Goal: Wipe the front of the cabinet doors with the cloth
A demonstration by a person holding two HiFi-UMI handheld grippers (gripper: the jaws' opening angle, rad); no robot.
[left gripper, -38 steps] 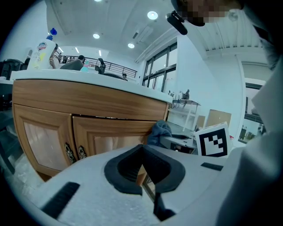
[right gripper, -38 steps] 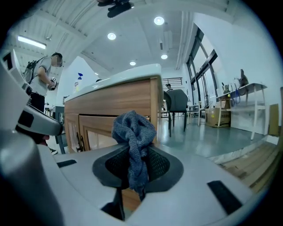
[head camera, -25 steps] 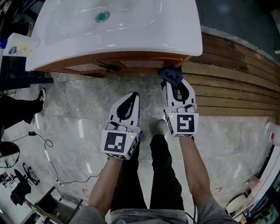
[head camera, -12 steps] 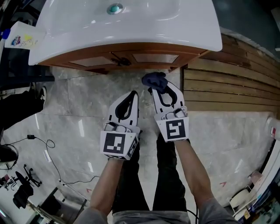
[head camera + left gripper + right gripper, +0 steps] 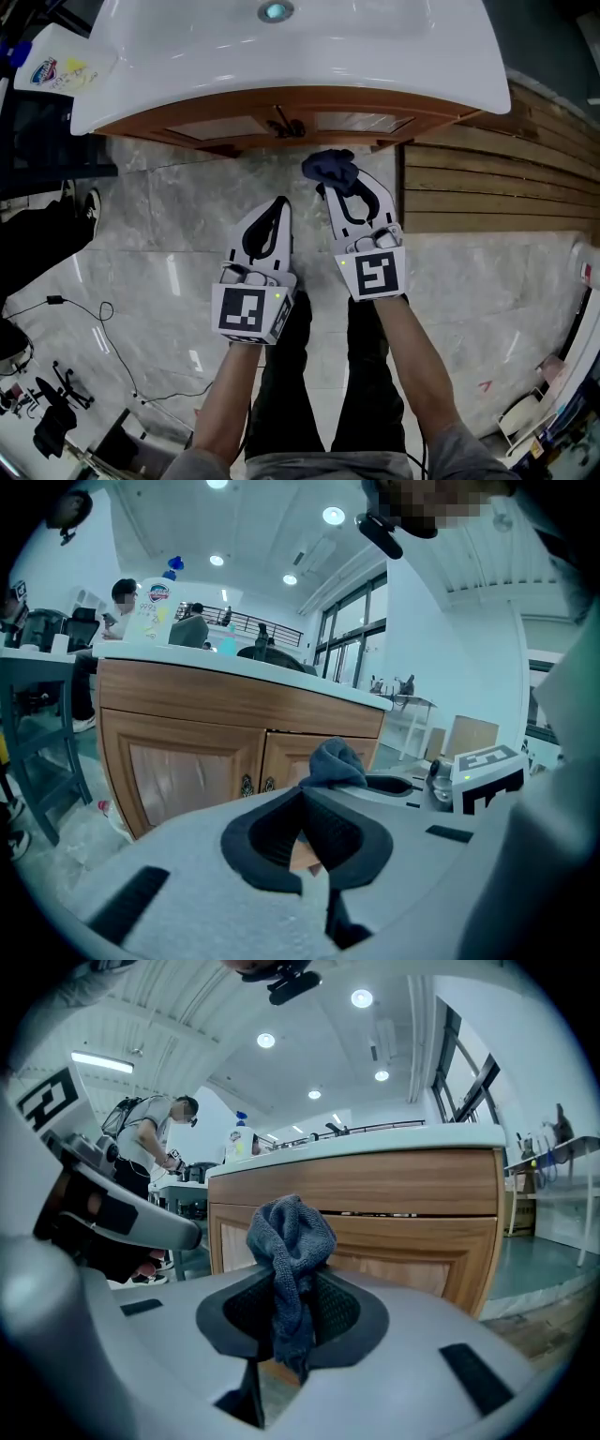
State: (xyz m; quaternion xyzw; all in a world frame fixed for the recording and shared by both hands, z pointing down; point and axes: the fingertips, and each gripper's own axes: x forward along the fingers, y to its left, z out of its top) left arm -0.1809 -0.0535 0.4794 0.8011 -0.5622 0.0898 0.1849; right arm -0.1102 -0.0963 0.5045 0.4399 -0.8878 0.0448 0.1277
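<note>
I have the cloth (image 5: 330, 167) clenched in the right gripper (image 5: 339, 190), a dark bunched wad standing proud of the tips; in the right gripper view it hangs down between the closed jaws, with the cabinet doors (image 5: 412, 1241) ahead, near but, I judge, not touching; the left gripper (image 5: 280, 202) sits beside it, jaws pressed together on nothing, idle. So I read this as the approach, with no wiping contact made yet; the next move calls for pushing the wad forward until it flattens on the right-hand door panel, then sweeping sideways, keeping the hard tips off the wood and easing over the handles (image 5: 285, 127) at the centre seam.
</note>
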